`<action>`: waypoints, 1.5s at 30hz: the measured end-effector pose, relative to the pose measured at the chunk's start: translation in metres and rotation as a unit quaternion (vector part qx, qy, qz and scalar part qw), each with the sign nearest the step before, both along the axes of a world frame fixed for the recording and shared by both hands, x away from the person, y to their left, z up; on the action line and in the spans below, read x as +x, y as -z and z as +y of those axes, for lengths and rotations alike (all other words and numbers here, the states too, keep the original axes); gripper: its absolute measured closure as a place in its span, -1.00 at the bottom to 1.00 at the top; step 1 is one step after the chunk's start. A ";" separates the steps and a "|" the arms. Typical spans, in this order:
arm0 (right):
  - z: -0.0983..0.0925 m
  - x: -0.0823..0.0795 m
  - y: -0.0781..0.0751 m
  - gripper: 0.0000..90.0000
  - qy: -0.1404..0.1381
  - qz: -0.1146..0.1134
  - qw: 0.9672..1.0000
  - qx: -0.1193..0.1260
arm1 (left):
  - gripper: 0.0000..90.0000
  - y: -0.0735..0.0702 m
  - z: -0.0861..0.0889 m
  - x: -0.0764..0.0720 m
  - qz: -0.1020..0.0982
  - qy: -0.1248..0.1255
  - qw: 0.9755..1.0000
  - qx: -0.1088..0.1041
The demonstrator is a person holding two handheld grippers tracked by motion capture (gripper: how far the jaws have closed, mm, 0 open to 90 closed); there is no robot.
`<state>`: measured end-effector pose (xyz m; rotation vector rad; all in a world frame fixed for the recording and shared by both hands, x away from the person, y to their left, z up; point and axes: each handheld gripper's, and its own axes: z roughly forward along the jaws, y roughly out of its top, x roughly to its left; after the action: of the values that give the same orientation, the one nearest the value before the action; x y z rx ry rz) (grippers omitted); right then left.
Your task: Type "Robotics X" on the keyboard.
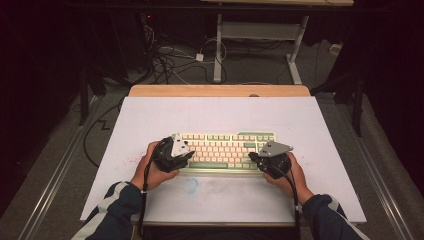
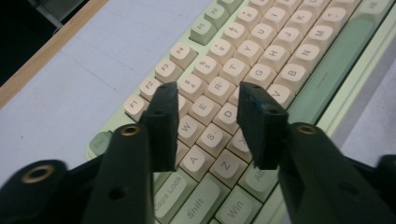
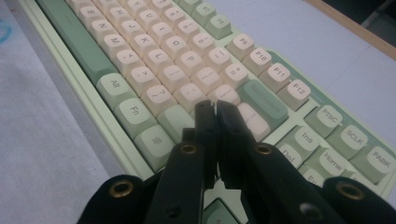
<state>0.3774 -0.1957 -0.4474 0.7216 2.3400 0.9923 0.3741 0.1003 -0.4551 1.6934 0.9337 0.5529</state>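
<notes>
Keyboard (image 1: pixel 225 150), green and cream, flat on table (image 1: pixel 220 115): my left gripper (image 2: pixel 208 100) parted over the letter keys, my right gripper (image 3: pixel 215 109) pressed together, typing apparently underway, finish undeterminable.

One keyboard (image 1: pixel 225 150), one table (image 1: pixel 150 120), two tongs.

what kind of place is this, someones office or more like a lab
More likely a lab or recording workspace than an office. A keyboard sits alone on a white board laid over a wooden table, loose cables trail across the floor behind, and the surroundings are dark.
</notes>
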 end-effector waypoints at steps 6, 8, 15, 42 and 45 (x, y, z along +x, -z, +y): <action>-0.003 -0.002 -0.008 0.80 0.003 -0.012 1.000 0.019 | -0.02 -0.001 0.001 0.001 -0.008 -0.009 1.000 -0.004; -0.004 -0.002 -0.010 0.75 0.005 -0.015 1.000 0.021 | -0.11 -0.001 0.001 0.002 -0.012 -0.016 1.000 -0.009; -0.005 -0.003 -0.012 0.10 0.031 -0.039 0.998 0.032 | -0.45 -0.003 0.002 0.002 -0.026 -0.032 0.999 -0.022; -0.002 -0.014 -0.021 -0.53 0.074 -0.097 0.992 0.046 | -0.60 -0.012 -0.004 -0.014 -0.053 -0.021 0.998 -0.041; -0.003 -0.016 -0.023 -0.50 0.074 -0.096 0.991 0.048 | -0.54 -0.012 -0.003 -0.017 -0.054 -0.024 0.997 -0.048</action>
<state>0.3616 -0.1984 -0.4246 0.7863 2.0544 1.0655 0.3570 0.0968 -0.4428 1.5435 0.9106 0.6153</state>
